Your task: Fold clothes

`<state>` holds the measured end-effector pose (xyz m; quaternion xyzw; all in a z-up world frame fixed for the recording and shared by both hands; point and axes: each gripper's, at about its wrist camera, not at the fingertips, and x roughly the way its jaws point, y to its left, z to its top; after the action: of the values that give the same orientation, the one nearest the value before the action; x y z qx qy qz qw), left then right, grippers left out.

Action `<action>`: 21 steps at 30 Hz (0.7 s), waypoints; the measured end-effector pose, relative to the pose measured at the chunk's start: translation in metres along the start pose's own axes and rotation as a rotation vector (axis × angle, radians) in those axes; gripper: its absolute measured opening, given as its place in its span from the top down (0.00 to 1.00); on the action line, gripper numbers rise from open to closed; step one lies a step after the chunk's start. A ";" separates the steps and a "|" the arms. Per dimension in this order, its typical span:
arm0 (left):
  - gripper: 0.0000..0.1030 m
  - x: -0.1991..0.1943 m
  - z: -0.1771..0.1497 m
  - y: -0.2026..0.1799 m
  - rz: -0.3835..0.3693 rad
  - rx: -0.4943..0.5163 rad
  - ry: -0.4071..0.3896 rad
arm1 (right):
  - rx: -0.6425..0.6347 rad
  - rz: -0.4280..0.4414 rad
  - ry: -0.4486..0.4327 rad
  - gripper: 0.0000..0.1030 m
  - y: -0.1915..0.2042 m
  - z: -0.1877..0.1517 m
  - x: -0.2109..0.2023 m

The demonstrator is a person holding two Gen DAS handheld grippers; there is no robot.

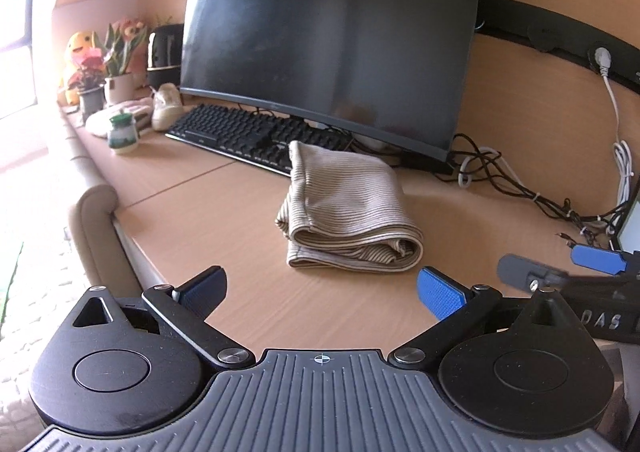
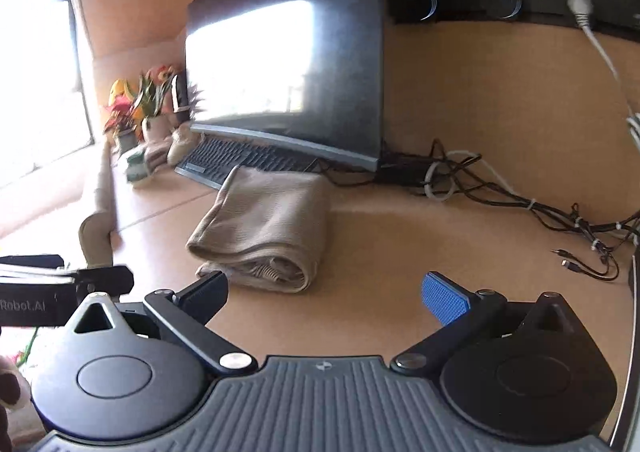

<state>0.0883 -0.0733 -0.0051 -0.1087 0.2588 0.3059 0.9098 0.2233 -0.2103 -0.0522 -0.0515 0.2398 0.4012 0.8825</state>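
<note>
Evidently I hold both grippers spread and empty, left [image 1: 322,290] and right [image 2: 326,298], just short of the garment [image 1: 348,208], which lies folded on the desk [image 1: 208,212] before the keyboard [image 1: 240,132], probably done.

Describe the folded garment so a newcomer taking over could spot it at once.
Start at the big dark monitor on the wooden desk. Just in front of the black keyboard lies the folded garment, a beige, finely striped bundle. It is the only cloth on the open desk, apart from both open grippers.
</note>
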 end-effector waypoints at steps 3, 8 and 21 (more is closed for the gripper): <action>0.00 0.001 0.000 0.005 0.015 -0.011 0.012 | -0.022 0.015 0.019 0.00 0.007 -0.001 0.003; 0.00 0.001 -0.002 0.009 0.028 -0.013 0.024 | -0.007 0.025 0.016 0.00 0.007 -0.001 0.002; 0.00 0.000 -0.010 0.008 0.030 -0.019 0.048 | -0.001 0.037 0.029 0.00 0.007 -0.004 0.004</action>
<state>0.0790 -0.0703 -0.0132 -0.1209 0.2792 0.3192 0.8975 0.2188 -0.2040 -0.0573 -0.0534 0.2533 0.4170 0.8713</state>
